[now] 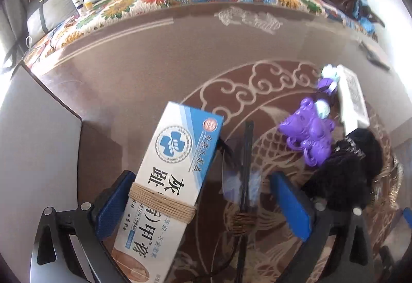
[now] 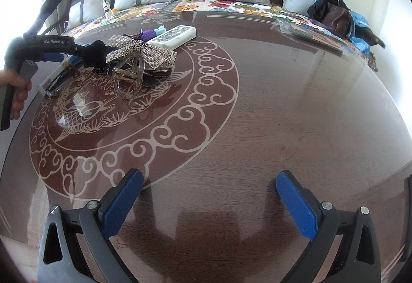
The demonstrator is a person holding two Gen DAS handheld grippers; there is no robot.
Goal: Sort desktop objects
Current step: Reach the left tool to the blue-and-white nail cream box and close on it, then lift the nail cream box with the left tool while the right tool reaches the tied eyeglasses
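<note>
- Between the blue pads of the left tool (image 1: 203,195) a white-and-blue cream box (image 1: 175,174) lies slanted, bound with tan twine; it sits against the left pad (image 1: 113,203), while the right pad stands well apart from it, so the tool is spread wide and whether it bears on the box cannot be told.
- Lower end of the box runs out of the left wrist view.
- Beside the box, toward the right pad, a thin dark strip also wrapped in twine (image 1: 246,180) lies on the glass tabletop (image 1: 144,71); what it is cannot be made out.
- Further right sit a purple plastic toy (image 1: 309,133), a black fuzzy item (image 1: 350,167) and a white remote (image 1: 352,97), the last blurred.
- Right tool (image 2: 208,203) hovers over bare tabletop, spread wide and gripping nothing.
- From the right wrist view, a rhinestone bow (image 2: 141,51) rests on a clear hair claw (image 2: 128,77) near the remote.
- At the left edge, a hand (image 2: 18,92) grips the left tool's handle, partly cut off.
</note>
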